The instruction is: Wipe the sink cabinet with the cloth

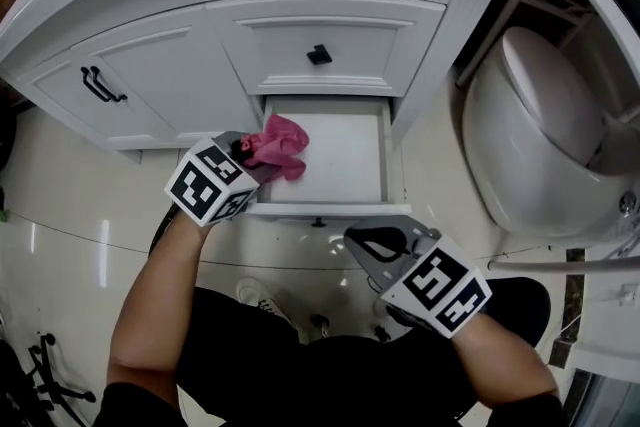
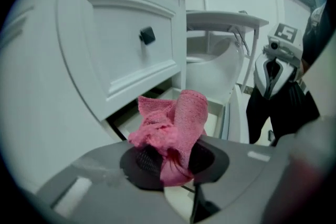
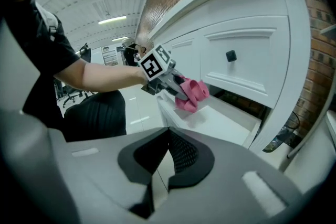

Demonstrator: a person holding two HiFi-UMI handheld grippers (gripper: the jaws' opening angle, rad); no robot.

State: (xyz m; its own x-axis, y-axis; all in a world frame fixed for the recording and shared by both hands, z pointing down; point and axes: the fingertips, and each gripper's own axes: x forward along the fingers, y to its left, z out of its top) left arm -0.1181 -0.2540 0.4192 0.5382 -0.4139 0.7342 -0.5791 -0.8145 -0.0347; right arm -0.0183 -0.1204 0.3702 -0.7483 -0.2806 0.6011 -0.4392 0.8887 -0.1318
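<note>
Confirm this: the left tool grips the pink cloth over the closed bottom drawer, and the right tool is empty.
Wrong on the drawer: the head view shows it pulled open, not closed. The left tool does grip the pink cloth over it, and the right tool is empty.

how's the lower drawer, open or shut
Open. The lower drawer is pulled out of the sink cabinet, its white inside showing; the left claw holds the pink cloth over its left side.
</note>
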